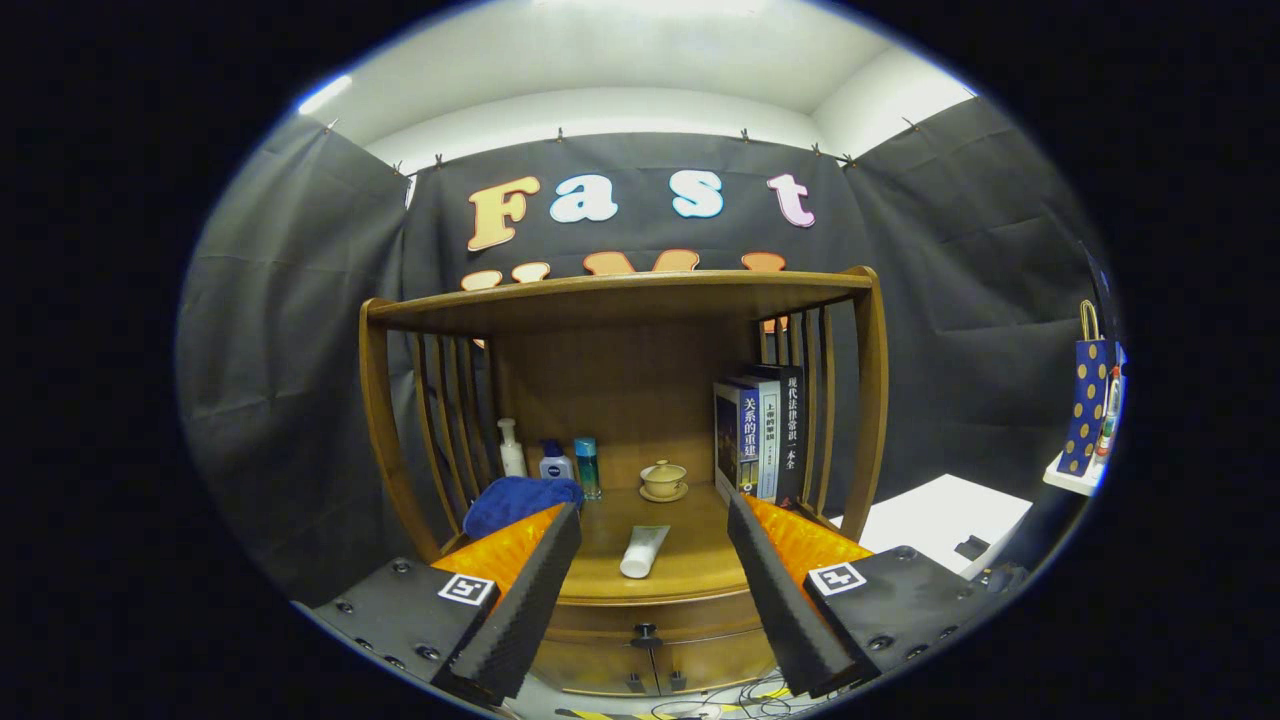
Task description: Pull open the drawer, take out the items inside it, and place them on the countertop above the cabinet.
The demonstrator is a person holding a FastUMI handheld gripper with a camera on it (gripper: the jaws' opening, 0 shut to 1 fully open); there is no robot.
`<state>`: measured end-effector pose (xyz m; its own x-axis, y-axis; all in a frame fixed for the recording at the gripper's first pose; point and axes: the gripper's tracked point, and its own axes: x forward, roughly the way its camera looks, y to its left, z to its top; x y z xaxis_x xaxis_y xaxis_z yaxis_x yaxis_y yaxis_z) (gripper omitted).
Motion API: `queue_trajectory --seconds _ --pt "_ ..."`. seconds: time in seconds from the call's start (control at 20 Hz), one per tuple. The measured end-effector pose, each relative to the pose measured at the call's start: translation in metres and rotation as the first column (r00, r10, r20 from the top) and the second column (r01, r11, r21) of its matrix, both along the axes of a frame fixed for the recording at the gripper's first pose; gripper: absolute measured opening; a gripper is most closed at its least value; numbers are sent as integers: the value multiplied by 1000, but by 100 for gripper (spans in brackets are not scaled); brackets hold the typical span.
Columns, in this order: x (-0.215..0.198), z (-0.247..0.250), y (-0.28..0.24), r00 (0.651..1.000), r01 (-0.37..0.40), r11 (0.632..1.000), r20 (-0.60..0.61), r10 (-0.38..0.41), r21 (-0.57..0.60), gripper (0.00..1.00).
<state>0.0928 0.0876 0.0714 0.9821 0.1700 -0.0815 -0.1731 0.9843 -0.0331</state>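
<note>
While fingers wide: gripper (652, 520) empty, tube (644, 552) between them (countertop (690, 560)).

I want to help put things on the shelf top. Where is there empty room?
Bare wood lies around the white tube, between the blue cloth and the books, ahead of the open gripper. The back is crowded by bottles and a lidded cup.
</note>
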Motion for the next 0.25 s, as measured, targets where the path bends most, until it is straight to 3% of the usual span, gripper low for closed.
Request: queue_trajectory --seconds 0.25 --pt "1 -8 -1 1000 2 1000 -27 -2 7 98"
